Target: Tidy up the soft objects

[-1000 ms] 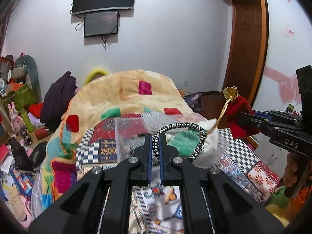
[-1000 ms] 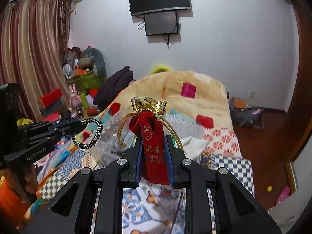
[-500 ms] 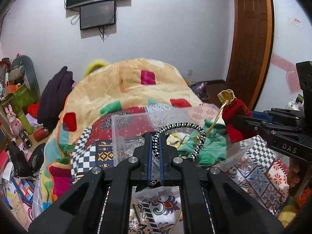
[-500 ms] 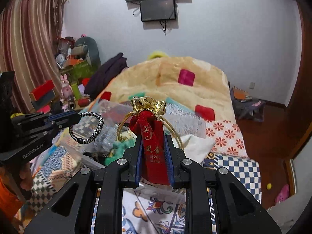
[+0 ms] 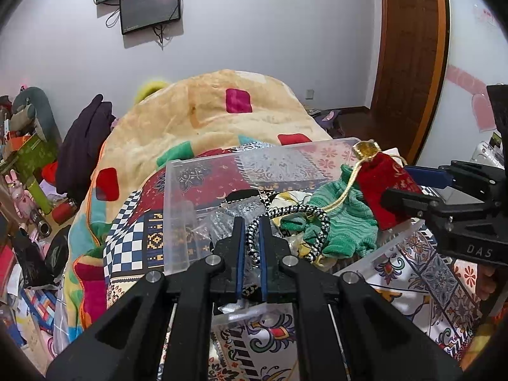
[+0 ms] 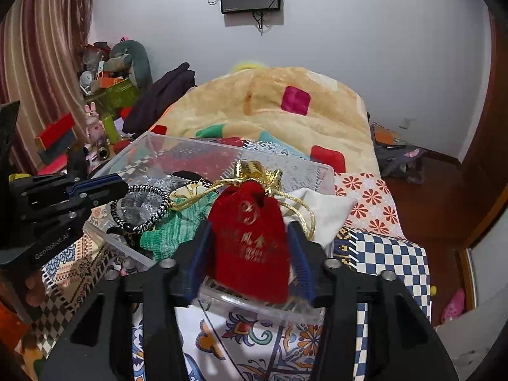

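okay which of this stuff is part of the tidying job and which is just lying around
Job: hair tie in left gripper; red pouch between right gripper fingers; clear bin; green knit.
Lying about: blanket, wall screen, pink bunny.

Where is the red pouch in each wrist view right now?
Left wrist: the red pouch sits right of centre, above the clear bin's right side, between the right tongs.
Right wrist: the pouch is at bottom centre, between that camera's own tongs, which stand apart beside it.
Shared landmark: the green knit in the bin, just beside the pouch in both views.
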### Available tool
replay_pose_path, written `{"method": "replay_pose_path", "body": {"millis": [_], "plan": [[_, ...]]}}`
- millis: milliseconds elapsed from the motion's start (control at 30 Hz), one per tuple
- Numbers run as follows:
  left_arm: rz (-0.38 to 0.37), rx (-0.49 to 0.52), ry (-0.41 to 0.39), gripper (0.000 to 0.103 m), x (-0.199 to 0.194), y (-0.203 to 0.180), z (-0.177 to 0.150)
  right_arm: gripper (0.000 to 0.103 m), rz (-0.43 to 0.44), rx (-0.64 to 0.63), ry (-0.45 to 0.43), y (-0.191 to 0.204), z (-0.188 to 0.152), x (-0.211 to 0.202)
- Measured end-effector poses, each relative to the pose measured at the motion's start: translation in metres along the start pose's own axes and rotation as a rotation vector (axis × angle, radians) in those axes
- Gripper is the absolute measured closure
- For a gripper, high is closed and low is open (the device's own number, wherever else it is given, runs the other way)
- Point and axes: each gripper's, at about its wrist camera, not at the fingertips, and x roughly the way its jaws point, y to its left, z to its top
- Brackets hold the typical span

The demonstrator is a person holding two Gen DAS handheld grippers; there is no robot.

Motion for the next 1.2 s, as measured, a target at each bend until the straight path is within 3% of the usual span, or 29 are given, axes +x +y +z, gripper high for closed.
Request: {"method": "replay_pose_path", "body": {"millis": [233,300,600,767,867,967,1200], "plan": [[-0.01,-0.026,-0.044,0.079,-0.028,0.004,0.007,0.049,0.015,-0.004,-0.025,0.003,0.007,-0.02],[-0.008,-0.029,-0.073,0.075,-0.042,0.003,0.009,0.048,0.022,-0.003,-0.053,0.004,0.009,-0.033],[-0.034,-0.076,-0.222,0.073,-0.115,0.002,0.017,0.047,0.055,-0.009,-0.206,0.019,0.014,-0.099],[-0.062,-0.094,-0.279,0.06,-0.146,-0.004,0.011,0.047,0.061,-0.022,-0.28,0.031,0.012,-0.13],[-0.071,-0.098,-0.306,0.049,-0.16,-0.009,0.004,0.043,0.074,-0.018,-0.308,0.036,0.008,-0.143],[-0.075,-0.101,-0.328,0.04,-0.171,-0.013,-0.004,0.033,0.07,-0.021,-0.328,0.04,0.001,-0.151],[-0.068,-0.114,-0.347,0.028,-0.181,-0.017,-0.021,0.019,0.058,0.0,-0.361,0.04,-0.012,-0.156]]}}
